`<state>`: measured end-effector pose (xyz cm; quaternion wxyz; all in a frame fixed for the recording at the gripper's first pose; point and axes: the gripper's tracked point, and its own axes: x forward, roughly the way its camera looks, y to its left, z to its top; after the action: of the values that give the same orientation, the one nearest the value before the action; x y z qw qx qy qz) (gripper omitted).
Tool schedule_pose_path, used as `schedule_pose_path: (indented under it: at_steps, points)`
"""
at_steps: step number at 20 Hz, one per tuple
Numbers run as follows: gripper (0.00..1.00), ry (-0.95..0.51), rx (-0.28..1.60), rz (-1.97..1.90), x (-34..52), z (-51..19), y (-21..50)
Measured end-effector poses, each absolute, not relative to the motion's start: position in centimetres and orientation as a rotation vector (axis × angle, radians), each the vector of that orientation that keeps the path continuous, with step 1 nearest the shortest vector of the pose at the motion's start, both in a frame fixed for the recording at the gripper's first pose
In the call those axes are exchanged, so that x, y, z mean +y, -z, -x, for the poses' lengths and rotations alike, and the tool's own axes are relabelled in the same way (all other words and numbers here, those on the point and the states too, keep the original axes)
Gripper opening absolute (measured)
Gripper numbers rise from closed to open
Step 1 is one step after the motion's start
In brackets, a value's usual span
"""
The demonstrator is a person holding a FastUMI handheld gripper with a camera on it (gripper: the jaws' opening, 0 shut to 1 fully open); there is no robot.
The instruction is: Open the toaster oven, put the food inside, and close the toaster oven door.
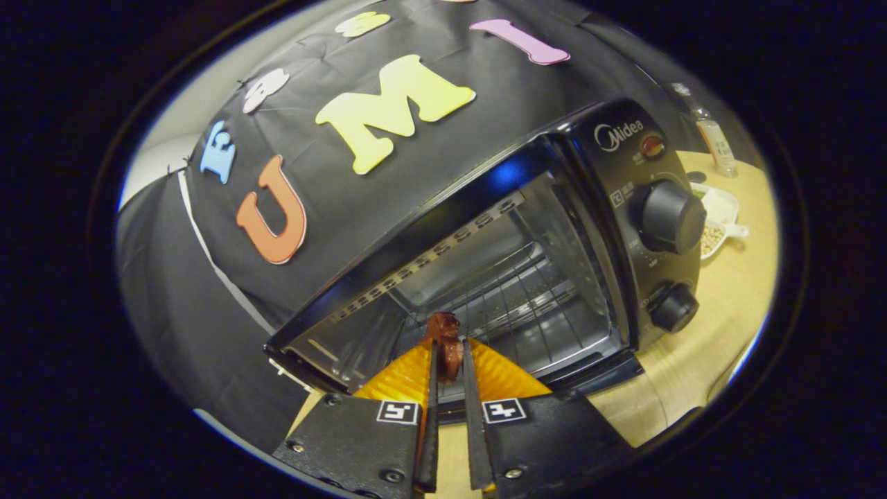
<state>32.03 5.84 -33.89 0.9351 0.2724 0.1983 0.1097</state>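
Holding: the gripper [449,360] has its two fingers drawn narrow, both pressing on a small brown piece of food [445,341] that sticks out past the tips.
Food: dark reddish brown and lumpy, upright between the fingers, right at the mouth of the toaster oven [499,256], with its top end over the front of the wire rack [516,294].
Toaster oven: black, standing on the table [727,305], seen tilted; its cavity is open to view, so the door is already down.
Door: it cannot be made out clearly; a dark edge shows low along the front of the toaster oven, just past the fingers.
Wire rack: metal bars running across the inside of the toaster oven, with shiny walls around them and a slotted strip along the upper front edge.
Upper knob [669,216]: large and round, on the control panel on the toaster oven's right side, below a small reddish lamp [651,147].
Lower knob [674,307]: smaller, on the same panel, near the bottom of the toaster oven.
Table: pale wood, showing to the right of the toaster oven and under the fingers.
Dish [717,222]: white, holding small pale beans, on the table behind the toaster oven's knob side.
Bottle [714,142]: clear, standing farther back than the dish, behind the toaster oven.
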Motion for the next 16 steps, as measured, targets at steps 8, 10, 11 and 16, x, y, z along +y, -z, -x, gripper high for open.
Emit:
schedule_pose_path:
  at_steps: [8, 10, 11, 16]
  points:
    - [0.9, -0.242, 0.13, -0.34, 3.2, -29.5, 29.5]
    - [0.95, -0.266, 0.094, -0.336, 3.4, -27.6, 28.9]
    - [0.98, -0.27, 0.084, -0.327, 3.4, -26.5, 29.0]
    - [1.0, -0.25, 0.131, -0.262, 3.8, -21.2, 30.3]
